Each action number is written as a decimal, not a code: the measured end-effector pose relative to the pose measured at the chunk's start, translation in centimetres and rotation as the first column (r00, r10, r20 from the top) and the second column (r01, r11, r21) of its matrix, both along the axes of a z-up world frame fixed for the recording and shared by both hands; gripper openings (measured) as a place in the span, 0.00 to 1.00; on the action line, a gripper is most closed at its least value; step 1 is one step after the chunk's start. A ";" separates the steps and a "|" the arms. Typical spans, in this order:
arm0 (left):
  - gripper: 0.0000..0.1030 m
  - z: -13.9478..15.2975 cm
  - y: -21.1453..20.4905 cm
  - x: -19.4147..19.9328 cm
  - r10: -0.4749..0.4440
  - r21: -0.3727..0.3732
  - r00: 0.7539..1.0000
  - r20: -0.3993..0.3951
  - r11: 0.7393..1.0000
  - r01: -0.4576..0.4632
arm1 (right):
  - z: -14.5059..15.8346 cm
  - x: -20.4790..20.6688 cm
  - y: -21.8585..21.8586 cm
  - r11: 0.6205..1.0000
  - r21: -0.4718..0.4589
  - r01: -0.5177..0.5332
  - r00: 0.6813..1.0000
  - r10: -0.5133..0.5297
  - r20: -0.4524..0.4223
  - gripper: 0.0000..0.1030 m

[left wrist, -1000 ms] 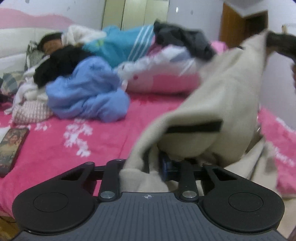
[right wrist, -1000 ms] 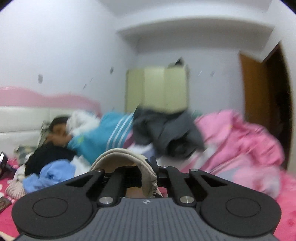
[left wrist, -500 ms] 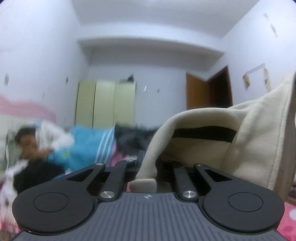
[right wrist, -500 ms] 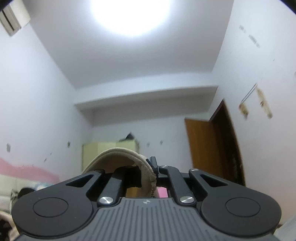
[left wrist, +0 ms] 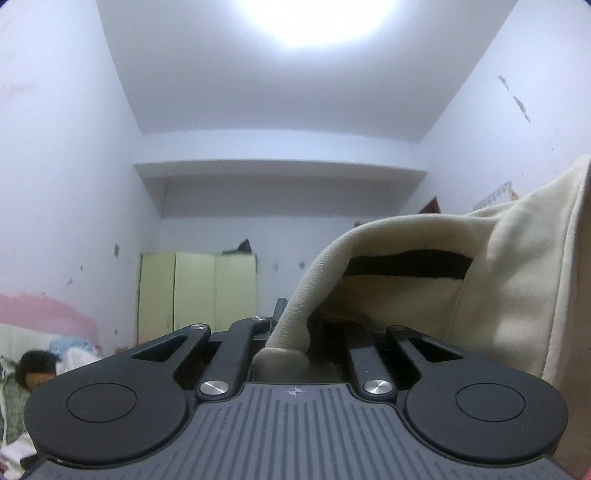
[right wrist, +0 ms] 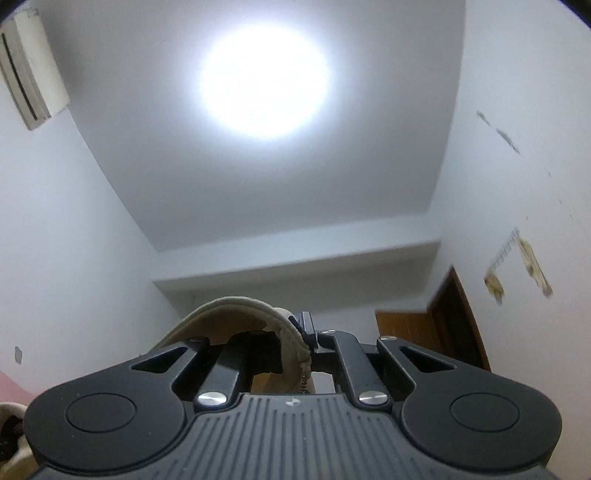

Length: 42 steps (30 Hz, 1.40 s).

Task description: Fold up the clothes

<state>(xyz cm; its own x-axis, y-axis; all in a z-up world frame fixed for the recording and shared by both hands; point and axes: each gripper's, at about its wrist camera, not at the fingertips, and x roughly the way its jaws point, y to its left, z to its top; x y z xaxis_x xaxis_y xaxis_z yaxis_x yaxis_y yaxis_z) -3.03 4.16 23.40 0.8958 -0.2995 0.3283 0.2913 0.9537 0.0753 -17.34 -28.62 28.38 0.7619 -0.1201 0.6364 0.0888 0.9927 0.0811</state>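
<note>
A: What do the tongs hold?
B: Left gripper (left wrist: 291, 325) is clenched on the cream garment (left wrist: 509, 280); right gripper (right wrist: 295, 332) pinches its edge too.
A: The room?
B: Pale green wardrobe (left wrist: 195, 291) left, ceiling light (right wrist: 264, 75) overhead, brown door (right wrist: 447, 328) right.

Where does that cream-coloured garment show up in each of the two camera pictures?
Left wrist view: the cream garment fills the right side, rising from between the left gripper fingers.
Right wrist view: only a small cream fold shows at lower centre, pinched in the right gripper.
Shared landmark: the bright ceiling light.
</note>
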 end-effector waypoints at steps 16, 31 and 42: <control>0.25 -17.3 -3.1 17.4 0.209 0.243 0.817 -0.538 0.966 -0.087 | -17.9 26.9 -1.9 1.000 -0.026 0.005 0.682 -0.022 -0.731 0.06; 0.67 -23.2 2.7 15.9 0.173 0.107 0.598 -0.783 0.984 -0.145 | -33.9 35.0 -3.1 0.998 0.058 0.025 0.190 0.053 -0.980 0.47; 0.67 -22.3 2.4 8.9 0.107 0.038 0.601 -0.792 0.991 -0.126 | -24.9 25.0 -2.3 0.978 0.198 -0.067 0.243 0.209 -0.947 0.62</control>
<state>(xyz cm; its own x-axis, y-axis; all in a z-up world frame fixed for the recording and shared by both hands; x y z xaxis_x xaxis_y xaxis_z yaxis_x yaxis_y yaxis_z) 5.91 6.56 1.09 0.8352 -0.1758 -0.5211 0.1143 0.9823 -0.1481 7.71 -30.93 3.44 0.8091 0.0513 -0.5854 0.0335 0.9905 0.1330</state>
